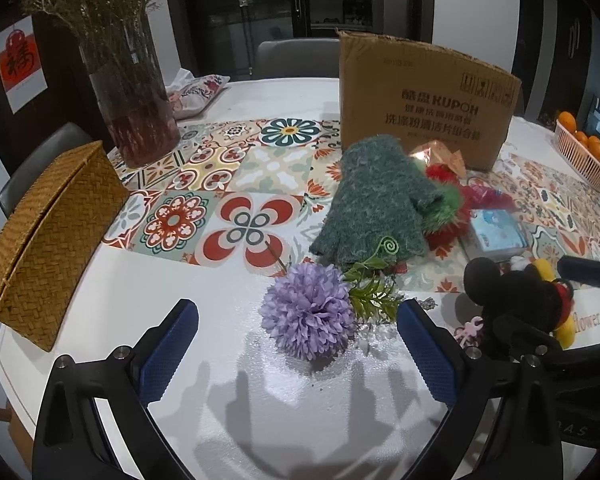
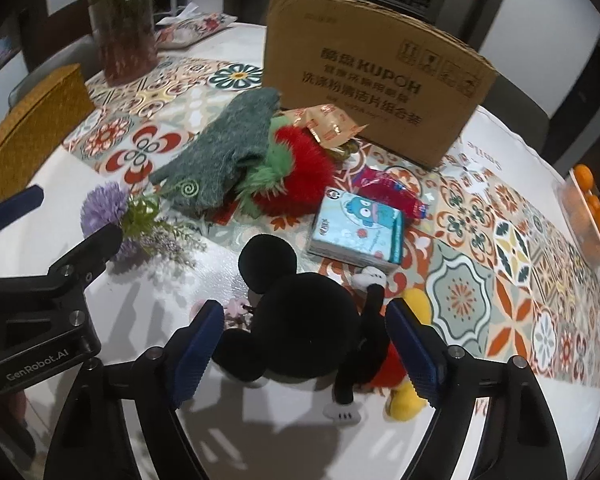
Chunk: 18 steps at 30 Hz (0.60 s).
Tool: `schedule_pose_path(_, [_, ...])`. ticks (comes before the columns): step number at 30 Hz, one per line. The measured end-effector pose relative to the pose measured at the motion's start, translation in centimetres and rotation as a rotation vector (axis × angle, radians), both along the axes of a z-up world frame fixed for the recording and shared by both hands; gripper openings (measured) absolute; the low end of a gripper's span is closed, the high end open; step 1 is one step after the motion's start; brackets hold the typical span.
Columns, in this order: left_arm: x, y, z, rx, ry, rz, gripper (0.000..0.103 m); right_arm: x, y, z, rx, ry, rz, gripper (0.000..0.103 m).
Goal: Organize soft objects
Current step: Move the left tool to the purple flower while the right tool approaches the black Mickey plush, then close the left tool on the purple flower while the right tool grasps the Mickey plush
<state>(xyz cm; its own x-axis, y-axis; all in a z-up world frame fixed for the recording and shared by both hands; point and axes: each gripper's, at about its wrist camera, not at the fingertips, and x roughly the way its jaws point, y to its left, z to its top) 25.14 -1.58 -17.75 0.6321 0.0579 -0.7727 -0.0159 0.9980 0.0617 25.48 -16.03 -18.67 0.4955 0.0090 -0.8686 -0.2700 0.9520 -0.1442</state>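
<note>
A purple artificial flower (image 1: 308, 316) with green leaves lies on the white tabletop. My left gripper (image 1: 298, 312) stands open around it, its blue pads (image 1: 172, 344) clear of the petals. A black, red and yellow mouse plush (image 2: 300, 320) lies on its front in the right wrist view. My right gripper (image 2: 304, 308) is open, with the plush's head and body between its pads (image 2: 412, 344); I see no clear press. Behind lie a green knitted glove (image 2: 228, 144), a red-and-green fluffy toy (image 2: 296, 176) and a tissue pack (image 2: 356, 236).
A cardboard box (image 1: 420, 100) stands at the back. A woven basket (image 1: 48, 236) sits at the left edge, beside a glass vase of dried stems (image 1: 132, 92). A basket of oranges (image 1: 584, 152) is far right. A small pink clip (image 2: 238, 306) lies by the plush.
</note>
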Motion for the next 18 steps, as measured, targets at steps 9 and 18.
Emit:
schedule_pose_path(9, [1.2,-1.1,-2.1,0.004,0.034,-0.023,0.098,0.5,0.1,-1.9,-0.037,0.007,0.065,0.079])
schedule_pose_path(18, [1.8,-1.0,-3.2,0.003,0.056,-0.038,0.075,1.0,0.2,-2.7,-0.041,0.017,0.064,0.067])
